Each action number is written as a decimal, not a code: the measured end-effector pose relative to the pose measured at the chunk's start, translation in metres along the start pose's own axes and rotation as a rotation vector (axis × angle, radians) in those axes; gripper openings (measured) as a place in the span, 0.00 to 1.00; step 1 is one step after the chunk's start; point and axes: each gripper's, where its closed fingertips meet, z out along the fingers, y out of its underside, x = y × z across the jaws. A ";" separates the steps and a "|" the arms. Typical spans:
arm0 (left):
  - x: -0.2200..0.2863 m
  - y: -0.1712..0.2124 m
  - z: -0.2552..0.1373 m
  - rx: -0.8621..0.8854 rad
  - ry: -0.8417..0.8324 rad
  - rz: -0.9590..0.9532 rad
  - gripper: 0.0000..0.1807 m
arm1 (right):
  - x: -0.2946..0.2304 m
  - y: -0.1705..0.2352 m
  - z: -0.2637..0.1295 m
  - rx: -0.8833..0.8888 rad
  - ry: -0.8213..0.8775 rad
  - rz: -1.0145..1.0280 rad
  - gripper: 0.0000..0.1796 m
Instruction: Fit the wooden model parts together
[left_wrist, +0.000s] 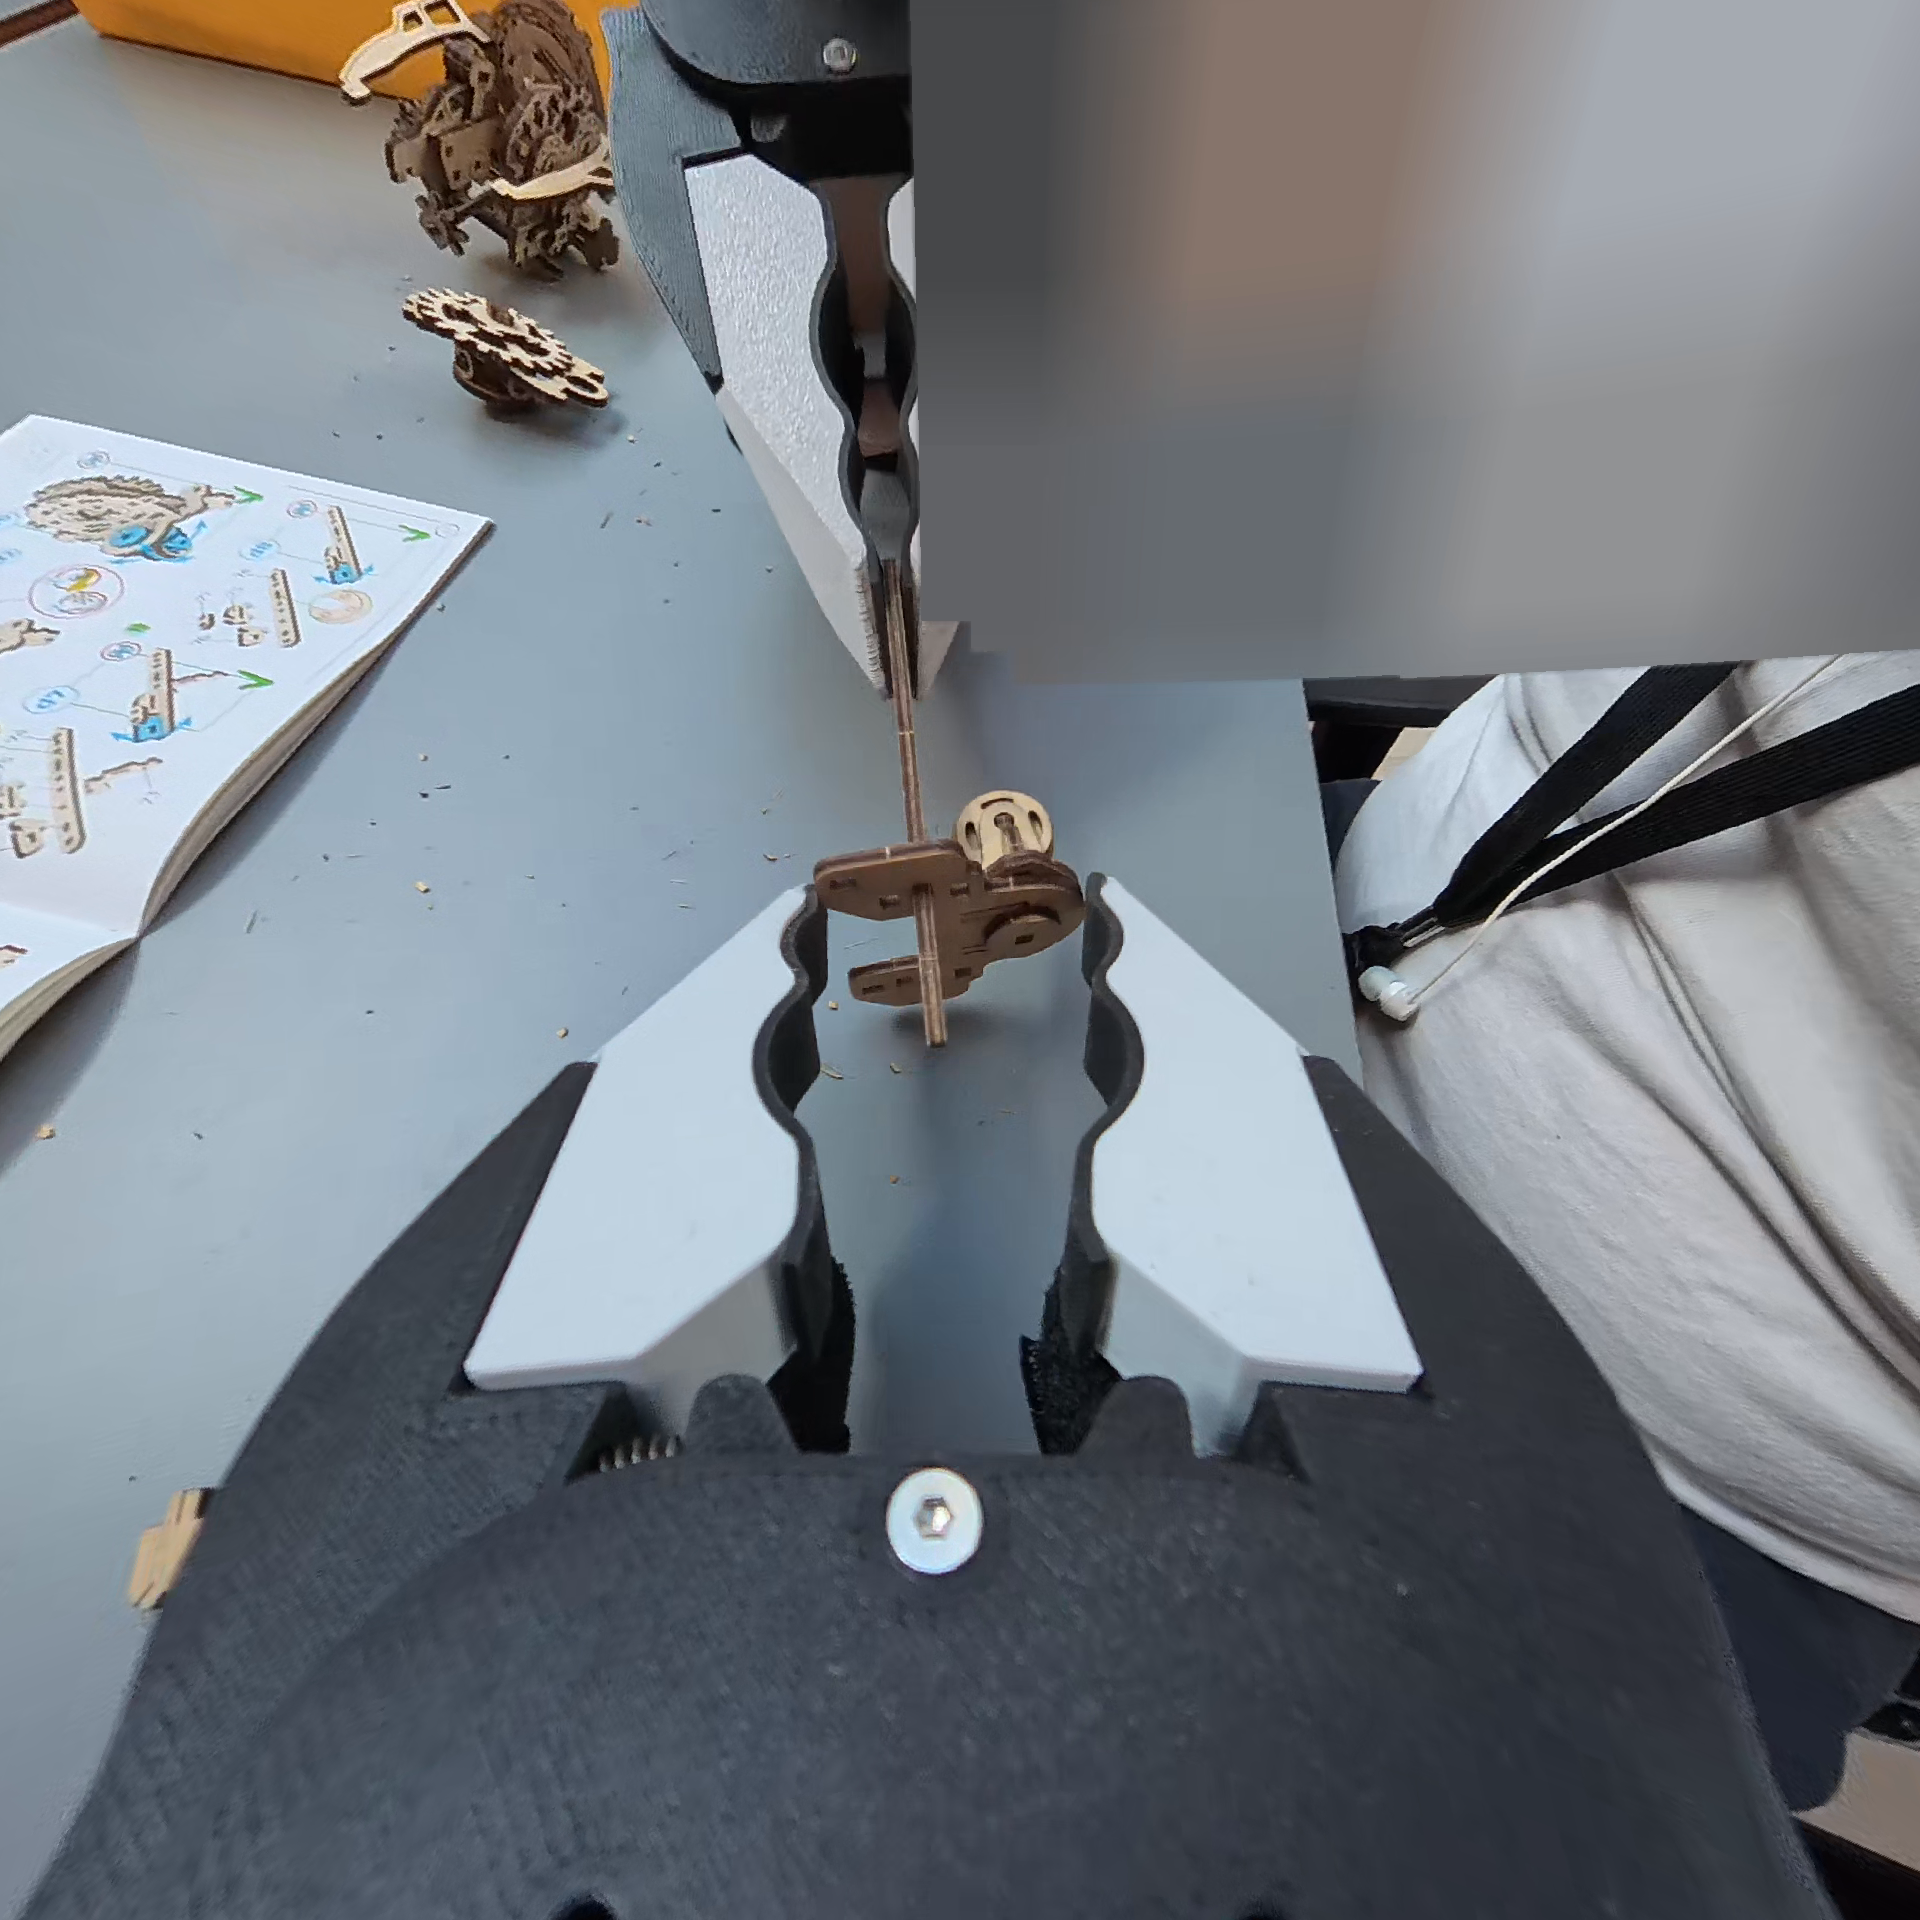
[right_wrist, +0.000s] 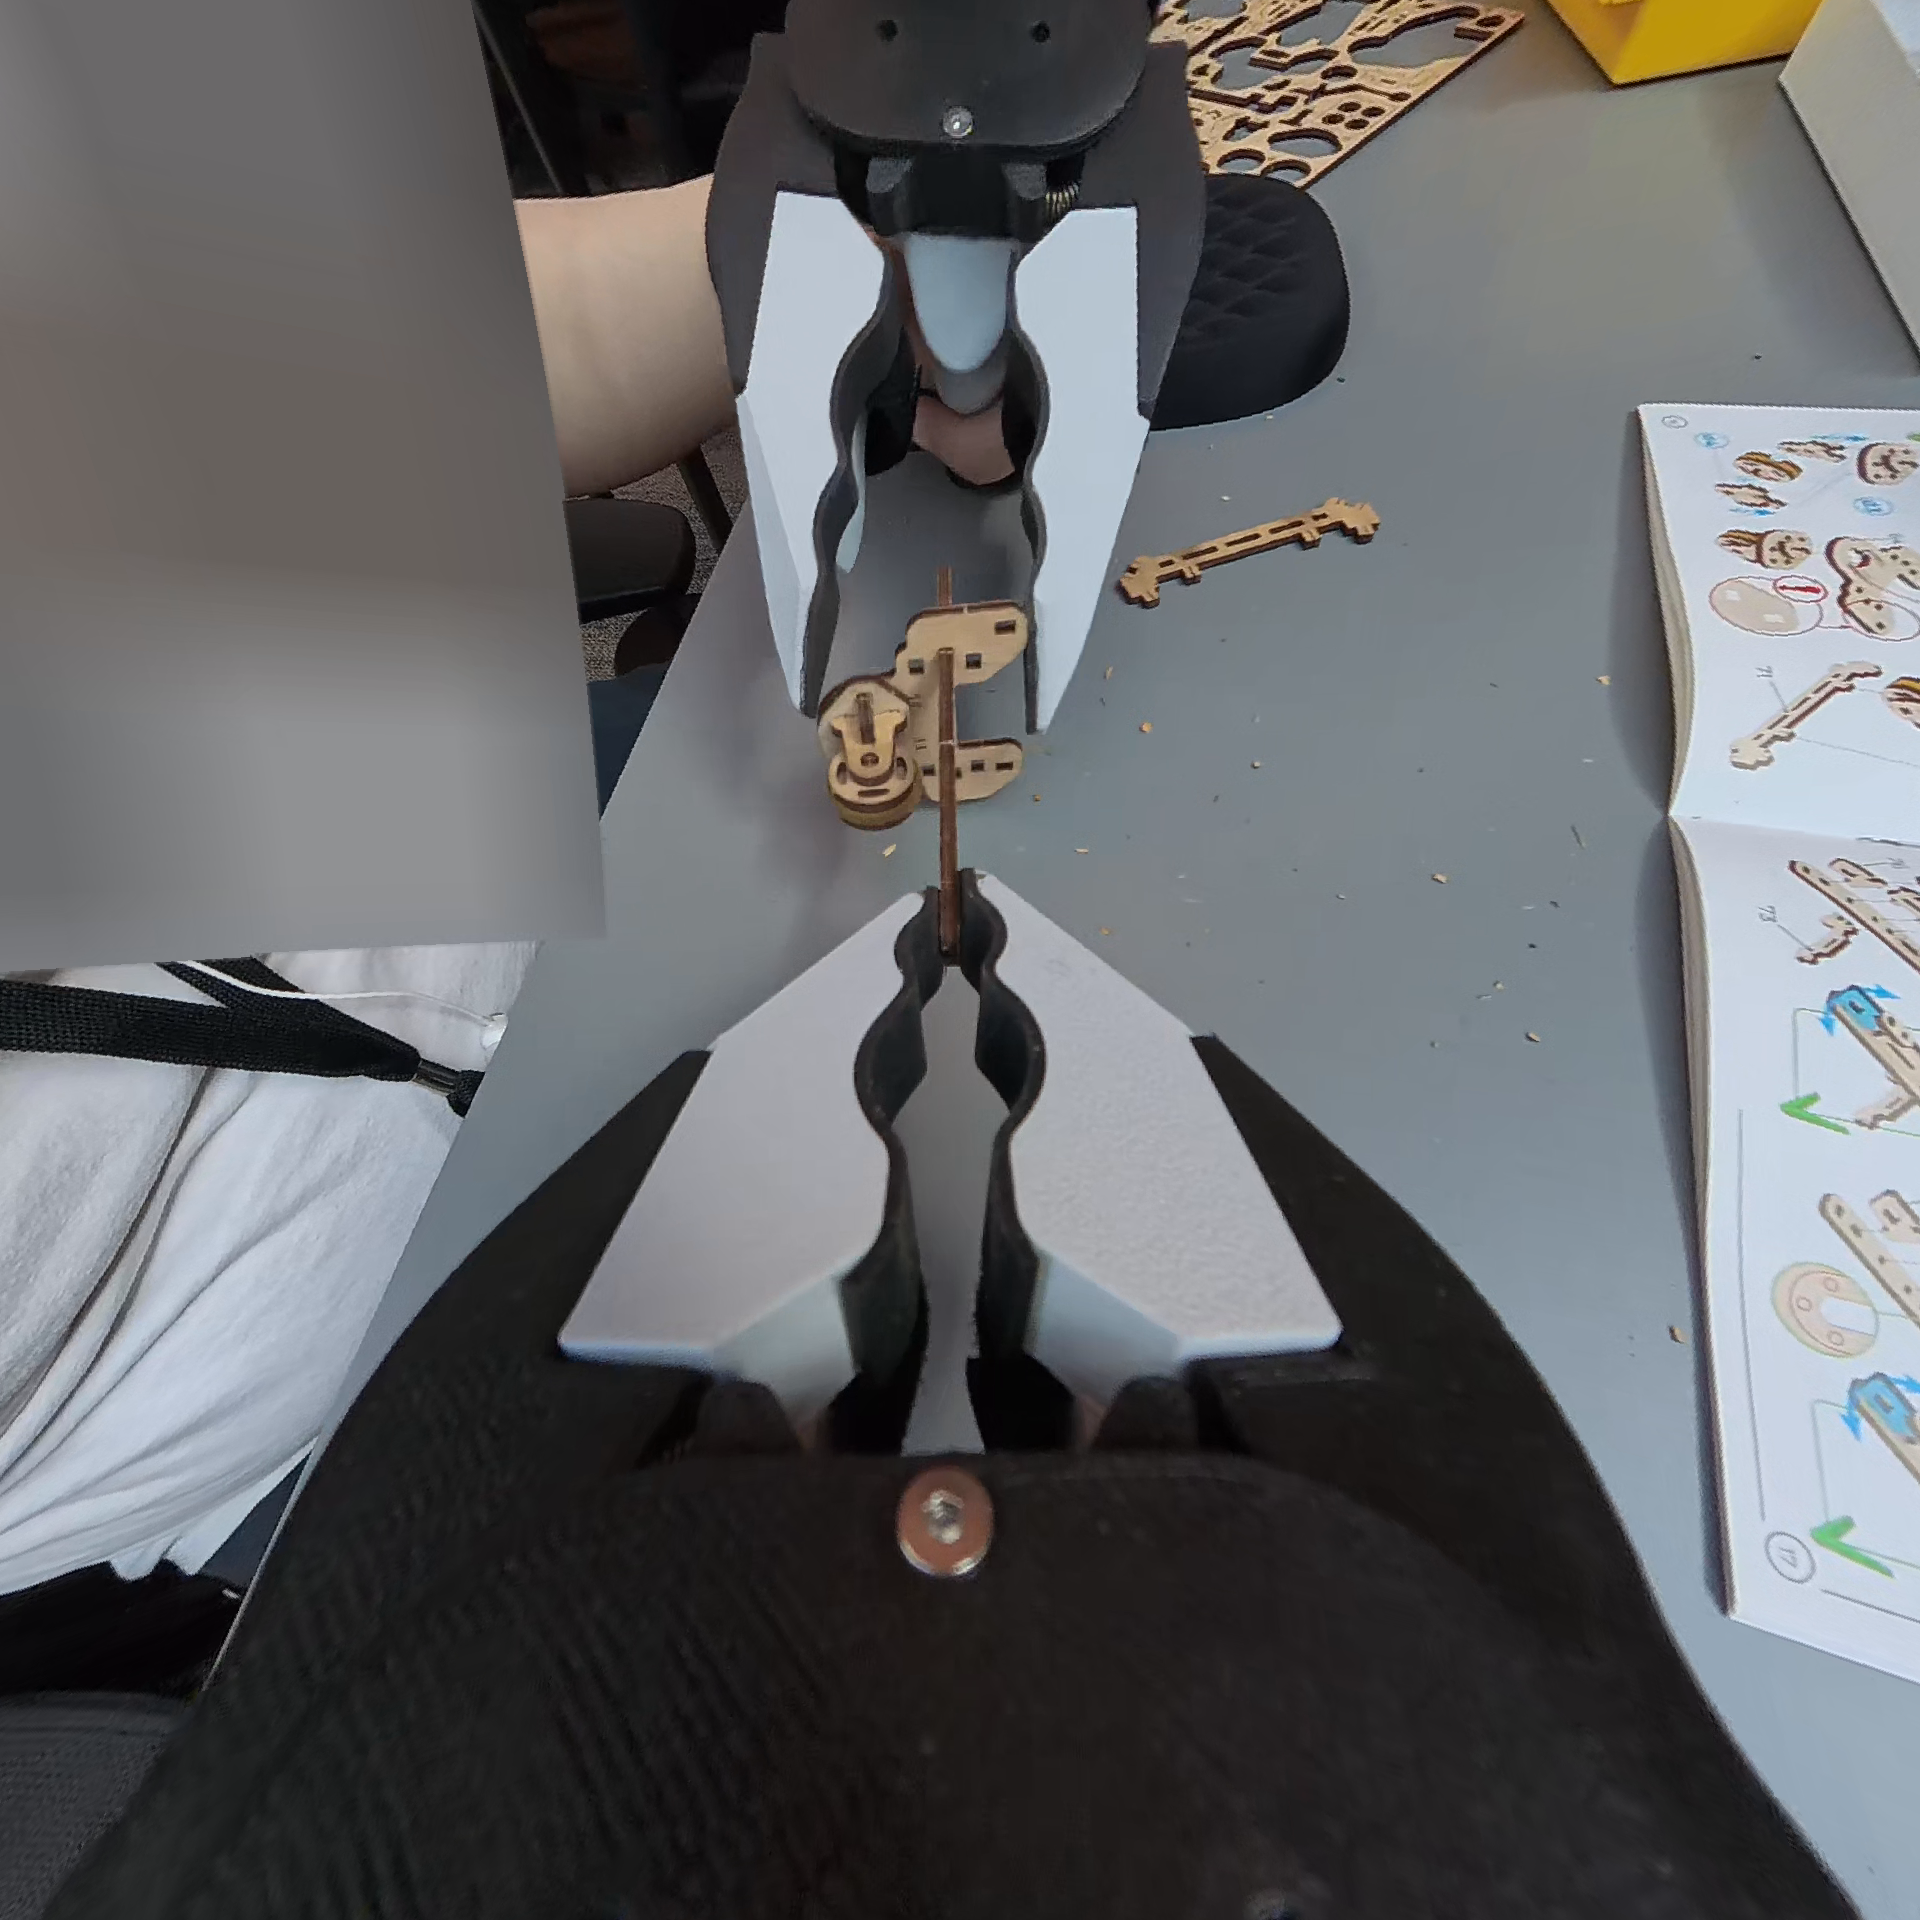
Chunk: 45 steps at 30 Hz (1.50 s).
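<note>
A small wooden subassembly of two slotted plates and a round wheel hangs just above the grey table. My left gripper has its jaws wide apart, with the fingertips touching the plate on one side and the wheel on the other. My right gripper is shut on the end of a thin wooden strip that runs through the plates of the subassembly. In the left wrist view the right gripper comes in from above holding the strip. The left gripper faces me in the right wrist view.
An open instruction booklet lies beside the work. A gear piece and a larger wooden model sit farther off. A loose slotted strip, a punched-out sheet and a black pad lie beyond. A person's white shirt is at the table edge.
</note>
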 end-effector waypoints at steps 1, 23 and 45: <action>0.000 -0.003 -0.002 0.022 0.013 -0.025 0.25 | 0.001 0.001 -0.001 -0.003 0.008 -0.004 0.01; 0.000 0.007 0.004 -0.052 -0.021 0.011 0.26 | 0.000 0.006 0.001 -0.032 0.020 -0.044 0.01; -0.004 -0.008 -0.007 0.061 -0.098 0.114 0.13 | 0.004 0.034 -0.024 -0.146 -0.029 -0.023 0.01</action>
